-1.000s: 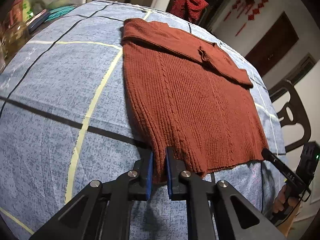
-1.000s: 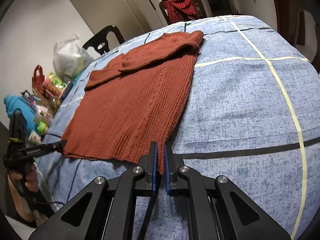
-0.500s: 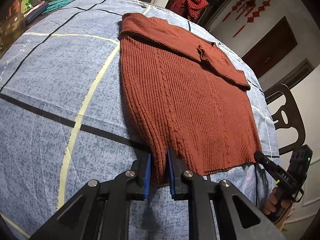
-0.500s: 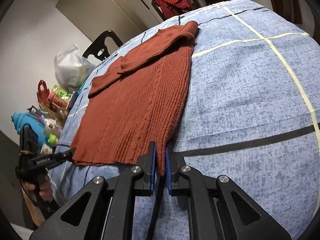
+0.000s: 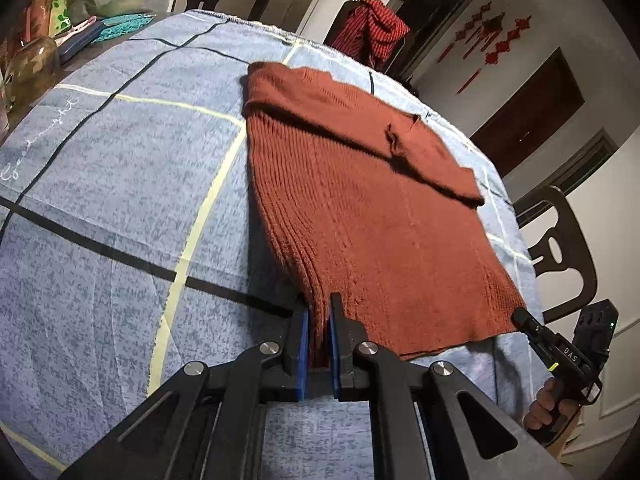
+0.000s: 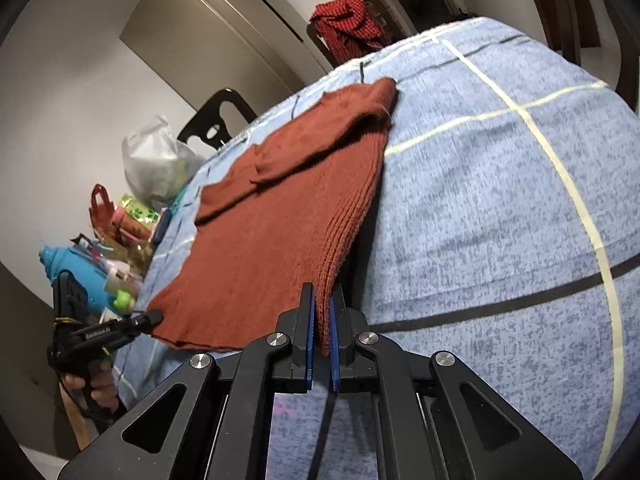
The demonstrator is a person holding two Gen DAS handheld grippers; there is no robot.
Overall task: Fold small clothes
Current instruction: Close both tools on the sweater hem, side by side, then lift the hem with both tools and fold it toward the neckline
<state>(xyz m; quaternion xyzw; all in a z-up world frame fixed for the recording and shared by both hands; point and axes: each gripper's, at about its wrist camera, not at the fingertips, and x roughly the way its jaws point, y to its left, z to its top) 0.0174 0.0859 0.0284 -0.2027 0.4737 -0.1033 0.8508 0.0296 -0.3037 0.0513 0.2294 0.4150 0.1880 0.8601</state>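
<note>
**Both bottom corners pinched, sweater ready to fold away**

The rust-brown sweater (image 5: pixel 372 216) lies flat on the blue checked cloth (image 5: pixel 120 184) covering the counter, its sleeves already folded across the chest at the far end. The left gripper (image 5: pixel 318 344) has its jaws clenched on the near left corner of the hem; the right gripper (image 6: pixel 321 336) pinches the near right corner the same way. Both corners are lifted a little off the cloth, the rest resting flat.

The garment stretches straight away from both pairs of jaws, hem nearest, shoulders farthest, so its long axis runs along the line each gripper points. Neither hand is nearer; each holds its own corner. I would judge the next move carries the hem forward over the body toward the shoulders.

Writing: "DAS" on the right gripper's side in the left view, a small label on the left gripper too blurred to trust, and faint script on the cloth I cannot read.
</note>
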